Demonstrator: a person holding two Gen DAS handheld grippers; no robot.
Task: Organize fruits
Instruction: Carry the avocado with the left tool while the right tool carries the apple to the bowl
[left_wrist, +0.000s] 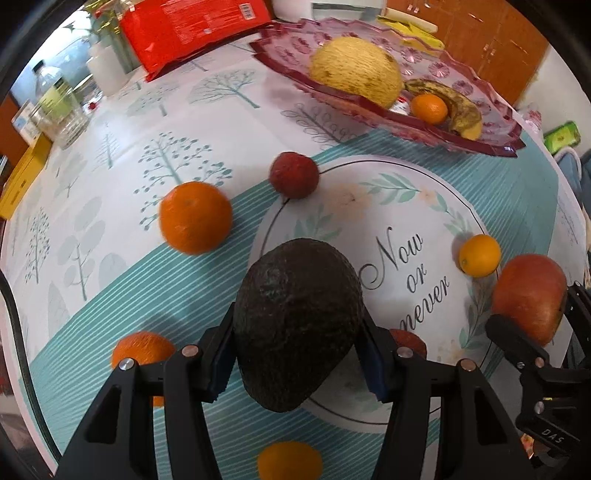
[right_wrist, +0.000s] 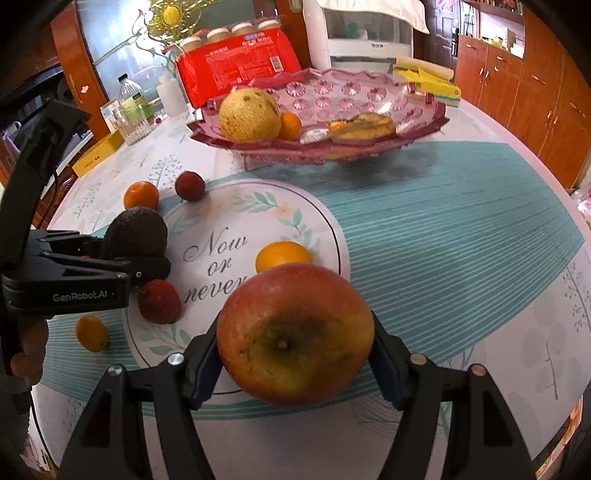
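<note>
On the left, the left gripper (left_wrist: 299, 354) clamps a dark avocado (left_wrist: 297, 325) above the tablecloth (left_wrist: 110, 206). On the right, the right gripper (right_wrist: 295, 356) grips a red apple (right_wrist: 295, 334), the pink fruit dish (right_wrist: 424, 122) well beyond.

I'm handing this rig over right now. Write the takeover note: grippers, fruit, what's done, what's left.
Left gripper: shut on the dark, bumpy avocado.
Right gripper: shut on the red-yellow apple.
Pink glass fruit plate, at the table's far side: holds a yellow melon, a small orange and a browned banana.
On the cloth: large orange, two dark red round fruits, several small oranges, one just beyond the apple.
Left: plate both held fruits, then the loose ones.
</note>
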